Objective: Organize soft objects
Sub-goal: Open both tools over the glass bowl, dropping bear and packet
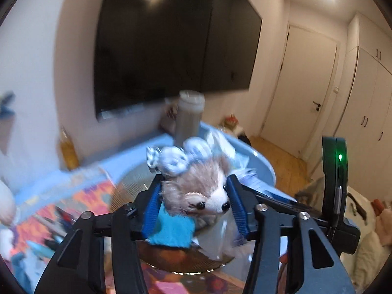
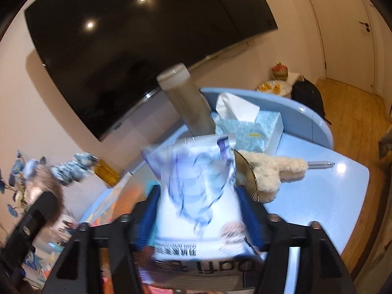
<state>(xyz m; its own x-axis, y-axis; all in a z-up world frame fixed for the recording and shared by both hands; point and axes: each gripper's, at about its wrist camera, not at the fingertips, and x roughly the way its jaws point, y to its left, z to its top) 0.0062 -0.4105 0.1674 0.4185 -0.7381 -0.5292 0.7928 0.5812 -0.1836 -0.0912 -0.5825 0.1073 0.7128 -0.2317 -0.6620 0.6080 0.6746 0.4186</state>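
Note:
My left gripper [image 1: 196, 191] is shut on a small plush dog [image 1: 201, 191] with a brown and white face, a blue shirt and a blue-white bow, held above a ribbed glass plate [image 1: 132, 186]. My right gripper [image 2: 198, 196] is shut on a white and blue plastic packet [image 2: 196, 196] held upright over the blue table [image 2: 318, 196]. A cream fluffy toy [image 2: 269, 171] lies on the table behind the packet. The left gripper and the plush's bow [image 2: 71, 169] show blurred at the left of the right wrist view.
A tall cloudy bottle [image 2: 188, 103] and a blue tissue box [image 2: 254, 129] stand at the back of the table. A dark TV [image 2: 137, 49] hangs on the wall behind. A colourful mat [image 1: 73, 210] covers the table's left part. An amber bottle [image 2: 107, 172] stands by the wall.

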